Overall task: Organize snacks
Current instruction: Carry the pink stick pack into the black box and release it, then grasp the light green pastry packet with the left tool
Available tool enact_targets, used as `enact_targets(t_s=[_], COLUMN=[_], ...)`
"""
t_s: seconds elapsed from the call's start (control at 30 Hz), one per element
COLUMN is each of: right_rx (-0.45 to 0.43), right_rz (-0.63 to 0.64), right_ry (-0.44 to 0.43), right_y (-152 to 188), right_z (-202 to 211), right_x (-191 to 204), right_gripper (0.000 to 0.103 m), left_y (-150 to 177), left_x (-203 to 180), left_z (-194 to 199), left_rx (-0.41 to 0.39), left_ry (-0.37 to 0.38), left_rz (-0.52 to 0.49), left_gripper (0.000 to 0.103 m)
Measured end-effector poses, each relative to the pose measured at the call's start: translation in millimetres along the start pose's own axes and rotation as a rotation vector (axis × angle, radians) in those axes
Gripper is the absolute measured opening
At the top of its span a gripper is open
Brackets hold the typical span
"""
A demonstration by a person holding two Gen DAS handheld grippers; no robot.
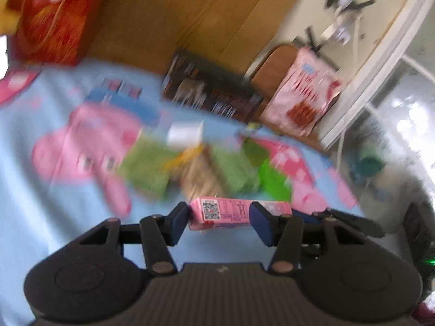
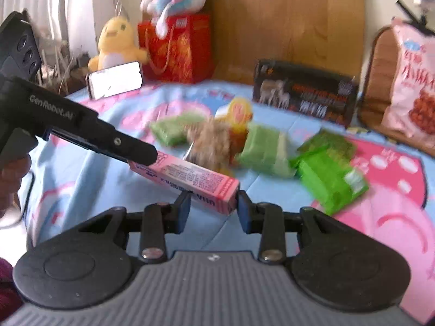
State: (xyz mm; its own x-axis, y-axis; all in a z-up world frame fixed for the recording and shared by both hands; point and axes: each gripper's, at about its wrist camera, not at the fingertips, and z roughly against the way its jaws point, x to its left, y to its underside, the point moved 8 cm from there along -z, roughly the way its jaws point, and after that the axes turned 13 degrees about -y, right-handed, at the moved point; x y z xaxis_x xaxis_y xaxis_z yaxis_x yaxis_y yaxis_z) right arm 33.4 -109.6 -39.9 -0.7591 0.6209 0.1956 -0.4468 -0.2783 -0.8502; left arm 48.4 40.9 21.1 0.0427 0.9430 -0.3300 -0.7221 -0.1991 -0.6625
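The pink carton (image 2: 187, 175), light, stiff and crushable, hangs before the green packs (image 2: 329, 174), left gripper (image 1: 219, 218) and right gripper (image 2: 213, 203) each clamped on one end

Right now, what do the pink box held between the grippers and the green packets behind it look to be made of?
Pink box: printed cardboard, judging by its crisp straight edges, flat faces and the QR code on one end; the finish looks matte to slightly glossy. Green packets: thin plastic film, probably, since they look soft, creased and shiny, though blur leaves this uncertain.
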Motion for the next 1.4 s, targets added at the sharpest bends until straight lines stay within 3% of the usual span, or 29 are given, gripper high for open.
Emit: enact_targets(t_s=[0.13,0.27,0.53,0.57,0.67,0.77,0.83,0.97,1.13,1.2,1.3,1.37,1.4], right_rx=[-0.112,-0.168,-0.215,-0.212,-0.200,-0.145,-0.132,-0.183,-0.104,-0.060,0.023,0.074,0.068], right_rz=[-0.024,-0.020,-0.094,-0.088,-0.072,-0.113,-0.146,-0.185,-0.249,-0.253,-0.236,-0.193,-0.109], right_ry=[0.022,0.077,0.112,0.118,0.135,0.130,0.128,0.089,-0.112,-0.158,-0.128,-0.121,-0.067], right_y=[-34,-70,-137,-144,-158,-160,-155,-137,-82,-62,-40,-26,-22], right_z=[9,-1,-41,-49,-75,-107,-110,-68,-30,-30,-48,-61,-61], right_x=[-24,-60,-153,-162,-182,-203,-210,-201,-159,-135,-108,-89,-79], right_gripper=[0.040,0.037,0.037,0.037,0.041,0.045,0.045,0.045,0.047,0.055,0.067,0.066,0.065], left_y=[-53,-116,-203,-210,-225,-221,-211,-181,-121,-101,-82,-70,-64], left_x=[-20,-40,-41,-38,-30,-15,-2,18,25,24,22,23,22], left_z=[-7,-32,-112,-122,-160,-186,-176,-135,-102,-93,-80,-67,-61], left_rx=[-0.081,-0.153,-0.165,-0.166,-0.149,-0.096,-0.101,-0.115,-0.027,-0.005,0.006,0.010,0.014], left_ry=[0.007,0.011,-0.029,-0.043,-0.100,-0.178,-0.153,-0.097,-0.038,-0.039,-0.029,-0.017,-0.018], left_rz=[-0.058,-0.103,-0.083,-0.080,-0.077,-0.085,-0.060,-0.024,-0.010,-0.001,0.031,0.043,0.042], left_gripper=[0.049,0.049,0.050,0.052,0.069,0.069,0.069,0.070,0.070,0.070,0.070,0.070,0.070])
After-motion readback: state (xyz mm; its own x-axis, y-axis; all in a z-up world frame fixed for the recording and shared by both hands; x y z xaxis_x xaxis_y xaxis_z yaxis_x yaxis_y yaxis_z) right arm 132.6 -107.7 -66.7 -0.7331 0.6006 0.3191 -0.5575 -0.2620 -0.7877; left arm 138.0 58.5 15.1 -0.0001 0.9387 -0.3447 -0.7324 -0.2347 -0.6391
